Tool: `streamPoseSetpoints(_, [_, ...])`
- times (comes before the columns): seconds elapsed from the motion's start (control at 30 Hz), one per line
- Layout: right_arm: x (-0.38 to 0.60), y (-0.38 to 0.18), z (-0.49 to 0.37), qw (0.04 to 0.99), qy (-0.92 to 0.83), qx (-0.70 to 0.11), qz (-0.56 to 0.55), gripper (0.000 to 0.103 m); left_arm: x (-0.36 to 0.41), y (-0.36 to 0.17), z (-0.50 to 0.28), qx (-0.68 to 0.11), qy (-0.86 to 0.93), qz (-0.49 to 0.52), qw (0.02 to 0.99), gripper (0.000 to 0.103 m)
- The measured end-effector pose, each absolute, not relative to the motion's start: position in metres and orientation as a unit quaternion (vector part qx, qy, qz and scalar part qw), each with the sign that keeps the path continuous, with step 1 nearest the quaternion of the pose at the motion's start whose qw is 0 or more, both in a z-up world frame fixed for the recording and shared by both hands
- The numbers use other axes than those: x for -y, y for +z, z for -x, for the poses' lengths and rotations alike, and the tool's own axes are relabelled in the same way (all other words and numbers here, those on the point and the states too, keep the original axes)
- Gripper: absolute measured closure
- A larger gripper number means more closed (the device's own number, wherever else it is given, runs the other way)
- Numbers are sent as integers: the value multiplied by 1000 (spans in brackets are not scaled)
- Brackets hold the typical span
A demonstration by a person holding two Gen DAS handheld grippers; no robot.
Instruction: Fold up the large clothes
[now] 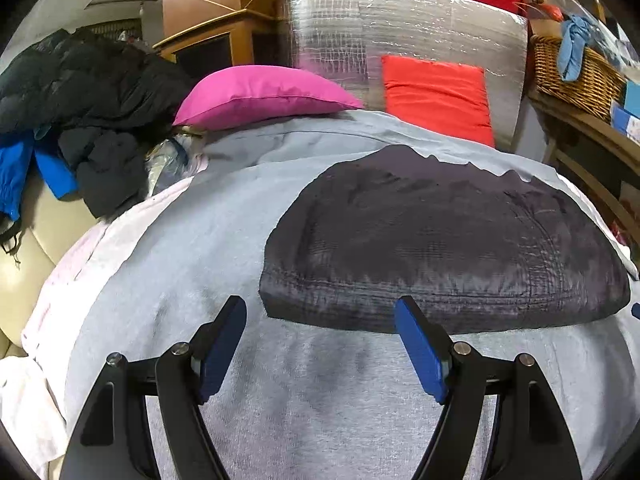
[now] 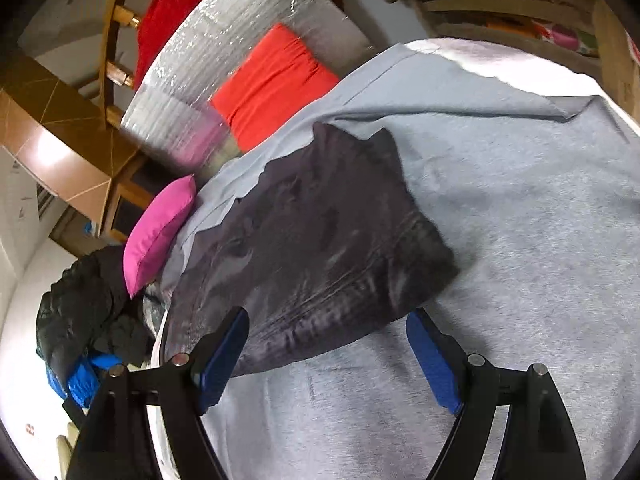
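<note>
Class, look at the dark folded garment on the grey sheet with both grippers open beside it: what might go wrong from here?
1. The dark folded garment looks puffy and slippery; released, its fold may spring open.
2. Left gripper: its right finger overlaps the garment's edge and might snag it.
3. The grey sheet may bunch if dragged.

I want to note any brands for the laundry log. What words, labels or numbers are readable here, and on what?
None can be read. The folded dark garment shows no label or print. The boxes beside the wicker basket are too blurred and cropped to make out any text.
</note>
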State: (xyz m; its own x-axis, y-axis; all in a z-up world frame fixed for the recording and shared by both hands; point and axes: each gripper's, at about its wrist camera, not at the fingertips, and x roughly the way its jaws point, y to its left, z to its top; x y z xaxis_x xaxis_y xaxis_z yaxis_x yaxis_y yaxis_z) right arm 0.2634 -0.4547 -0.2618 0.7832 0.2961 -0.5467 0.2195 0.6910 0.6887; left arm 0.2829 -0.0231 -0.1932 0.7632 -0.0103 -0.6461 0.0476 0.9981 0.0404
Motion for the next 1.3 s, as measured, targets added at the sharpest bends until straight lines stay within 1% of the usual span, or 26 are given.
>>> streamPoseSetpoints(0.37, [434, -264, -283, 866, 39, -358, -348, 19, 30, -197, -291, -348, -14, -38, 937, 26])
streamPoseSetpoints(0.83, [427, -272, -294, 856, 51, -378, -348, 19, 36, -203, -300, -365, -16, -41, 930, 26])
streamPoseSetpoints(1.1, [434, -277, -293, 847, 46, -377, -373, 19, 28, -220, -314, -435, -60, 29, 898, 26])
streamPoseSetpoints(1.2, [438, -275, -290, 849, 41, -366, -378, 19, 27, -219, -316, -439, -57, 29, 896, 26])
streamPoseSetpoints(1.27, [441, -274, -288, 848, 42, -361, -387, 19, 23, -214, -317, -427, -45, 24, 903, 26])
streamPoseSetpoints(1.3, [442, -275, -288, 845, 44, -360, -393, 19, 20, -212, -317, -421, -40, 25, 906, 23])
